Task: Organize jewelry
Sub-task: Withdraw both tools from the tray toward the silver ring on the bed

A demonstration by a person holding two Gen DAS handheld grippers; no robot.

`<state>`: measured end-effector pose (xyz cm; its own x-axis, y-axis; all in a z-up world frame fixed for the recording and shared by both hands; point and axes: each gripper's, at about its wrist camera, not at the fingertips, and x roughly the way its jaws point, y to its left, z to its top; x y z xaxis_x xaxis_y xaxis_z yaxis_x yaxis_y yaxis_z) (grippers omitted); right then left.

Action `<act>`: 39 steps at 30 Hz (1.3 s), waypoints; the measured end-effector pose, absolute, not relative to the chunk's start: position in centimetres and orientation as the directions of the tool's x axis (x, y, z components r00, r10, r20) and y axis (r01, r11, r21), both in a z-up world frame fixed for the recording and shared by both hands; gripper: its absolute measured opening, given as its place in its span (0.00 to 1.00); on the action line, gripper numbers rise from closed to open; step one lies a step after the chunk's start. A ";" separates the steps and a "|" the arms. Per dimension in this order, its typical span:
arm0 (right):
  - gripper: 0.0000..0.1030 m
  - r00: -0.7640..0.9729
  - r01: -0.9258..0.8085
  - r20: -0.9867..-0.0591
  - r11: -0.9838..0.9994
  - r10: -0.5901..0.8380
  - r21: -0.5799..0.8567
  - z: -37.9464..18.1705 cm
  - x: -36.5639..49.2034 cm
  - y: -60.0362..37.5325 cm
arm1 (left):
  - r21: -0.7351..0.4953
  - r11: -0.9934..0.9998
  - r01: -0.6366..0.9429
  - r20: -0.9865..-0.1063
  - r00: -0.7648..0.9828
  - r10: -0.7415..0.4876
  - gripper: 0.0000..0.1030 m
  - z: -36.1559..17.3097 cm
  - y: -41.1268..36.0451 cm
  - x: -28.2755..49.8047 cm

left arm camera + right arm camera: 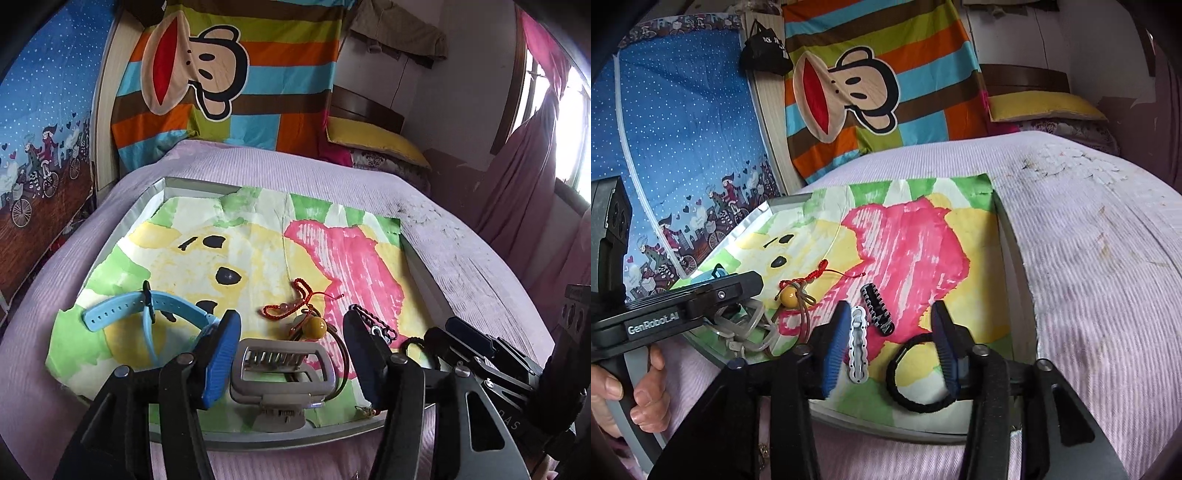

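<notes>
1. A grey hair claw clip (282, 373) is lying on its side between the spread fingers of the left gripper (291, 354), which are not pressing it. It is looking like stiff, light plastic, best pinched across its flat frame.
2. A silver snap clip (857, 345) is lying just inside the left-hand finger of the right gripper (892, 350), whose fingers are also standing spread and pinching nothing. It is looking thin and slippery, so a grip across its narrow width should suit.
3. A black hair tie (916, 373), soft and limp, is lying partly under that gripper's right-hand finger; a black toothed clip (877, 308) is sitting just beyond the fingertips.
4. Farther ahead of the fingers, a red cord bracelet (303, 301) and a yellow bead (317, 326) are lying tangled; a blue strap (147, 304) is lying to the left.
5. Everything is resting on a painted paper sheet (332, 251) in a tray (424, 273) on a bed (480, 258).
6. The left gripper's body is reading "GenRobot.AI".
</notes>
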<state>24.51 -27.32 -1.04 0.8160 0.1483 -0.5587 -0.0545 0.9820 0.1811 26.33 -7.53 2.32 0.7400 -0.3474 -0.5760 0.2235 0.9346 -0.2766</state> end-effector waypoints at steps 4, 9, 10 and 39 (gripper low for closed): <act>0.55 0.849 -0.066 -0.507 0.982 0.147 0.175 -0.1 22.8 -27.5 | -0.266 0.942 0.204 -0.536 0.781 -0.321 0.72 2.6 -7.0 24.7; 0.73 0.891 -0.074 -0.434 0.985 0.136 0.157 1.0 20.5 -27.4 | -0.238 0.955 0.176 -0.467 0.841 -0.272 0.87 3.3 -6.0 22.3; 0.76 0.897 -0.072 -0.421 0.986 0.131 0.153 1.2 20.1 -27.4 | -0.236 0.956 0.171 -0.451 0.853 -0.264 0.90 3.5 -5.7 21.8; 0.99 0.956 -0.120 -0.258 0.989 0.138 0.085 2.4 9.2 -25.6 | -0.111 0.976 0.188 -0.358 0.908 -0.216 1.00 2.3 -3.1 12.6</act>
<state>9.24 -25.60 2.41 0.9562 0.1380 -0.2580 -0.1197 0.9891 0.0853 12.58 -3.08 2.29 0.9082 -0.2161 -0.3583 0.1884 0.9758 -0.1111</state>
